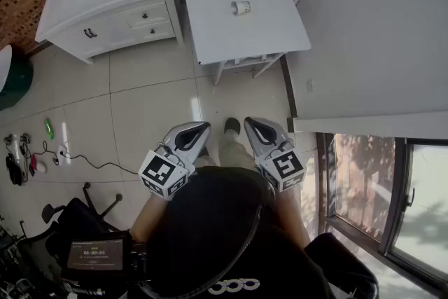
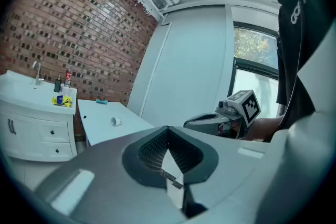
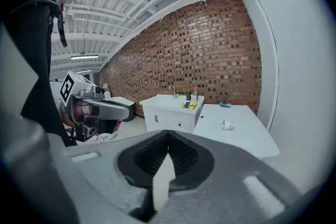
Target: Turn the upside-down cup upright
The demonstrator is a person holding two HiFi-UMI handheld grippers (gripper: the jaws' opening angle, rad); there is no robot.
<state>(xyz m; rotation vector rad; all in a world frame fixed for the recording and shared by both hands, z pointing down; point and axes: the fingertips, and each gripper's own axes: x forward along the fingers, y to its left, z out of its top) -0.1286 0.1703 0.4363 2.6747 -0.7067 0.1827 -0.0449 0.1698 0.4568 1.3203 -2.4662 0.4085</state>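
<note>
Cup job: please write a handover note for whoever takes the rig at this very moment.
Left claw: shut, empty, held close in front of the person.
Right claw: shut, empty, beside the left one.
Cup: on the white table ahead, well away from both claws. It is not upright and seems to lie on its side.
Done: nothing yet; the cup is untouched.
Left: go up to the table, open a claw, grip the cup and stand it upright.
</note>
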